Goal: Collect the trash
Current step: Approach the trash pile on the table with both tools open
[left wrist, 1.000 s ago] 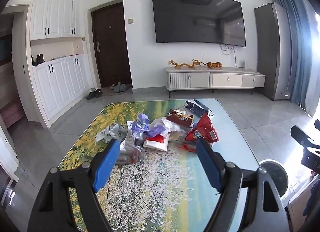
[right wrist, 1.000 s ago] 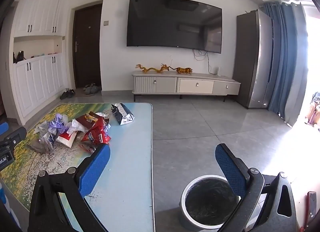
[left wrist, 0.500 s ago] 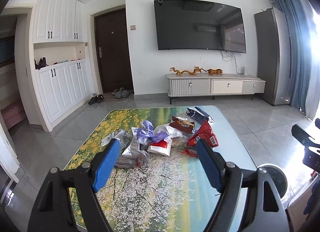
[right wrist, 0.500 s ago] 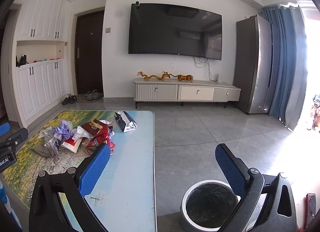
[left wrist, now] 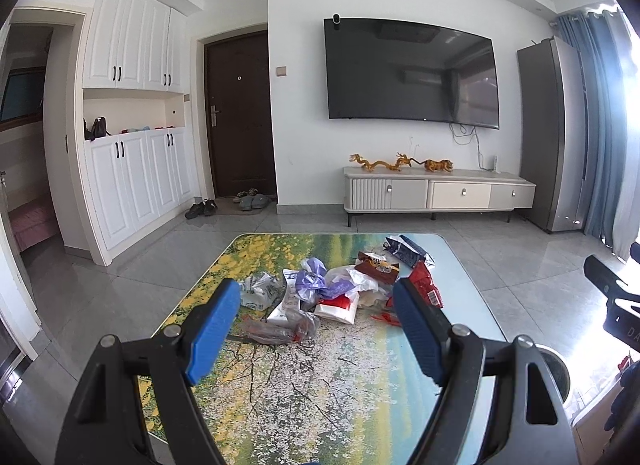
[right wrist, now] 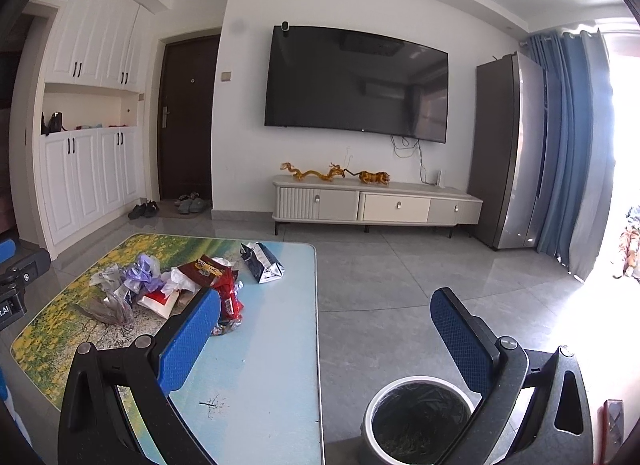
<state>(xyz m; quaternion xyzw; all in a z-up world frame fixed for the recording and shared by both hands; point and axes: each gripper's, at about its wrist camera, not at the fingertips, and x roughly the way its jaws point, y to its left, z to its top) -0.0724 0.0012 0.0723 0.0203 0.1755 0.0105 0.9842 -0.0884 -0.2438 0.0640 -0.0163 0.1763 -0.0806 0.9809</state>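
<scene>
Left gripper [left wrist: 316,305] is held above the near part of the table [left wrist: 304,393], its blue pads spread wide and holding nothing. Right gripper [right wrist: 324,313] is likewise spread and empty, positioned over the table's right edge and the floor. The trash pile [left wrist: 340,289] lies on the far half of the table: a purple bag [left wrist: 316,281], a red wrapper [right wrist: 228,293], a dark foil packet [right wrist: 262,265] and clear plastic [left wrist: 280,329]. A round bin [right wrist: 416,421] stands on the floor just right of the table, near side.
</scene>
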